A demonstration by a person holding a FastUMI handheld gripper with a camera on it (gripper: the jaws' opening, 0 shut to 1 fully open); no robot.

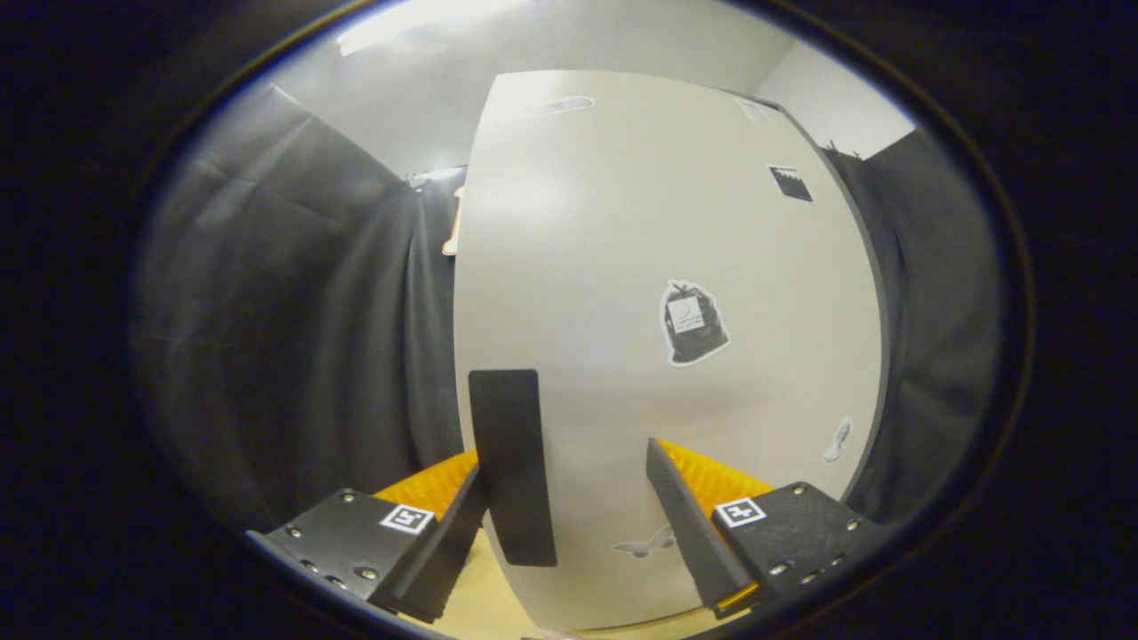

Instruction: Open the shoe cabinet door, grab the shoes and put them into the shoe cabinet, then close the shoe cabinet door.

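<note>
The white shoe cabinet door stands close in front of me, reaching from the floor to above the fingers. A flat black handle runs upright along the door's left edge. My gripper is open, and its fingers reach up to the door. The handle lies between them, right beside the left finger and well apart from the right finger. Neither finger presses on it. I cannot tell whether the door is shut or partly swung out.
Black booth cloth hangs to the left of the door and again past its right edge. Stickers dot the door, among them a black bag shape. Yellowish floor lies under the fingers.
</note>
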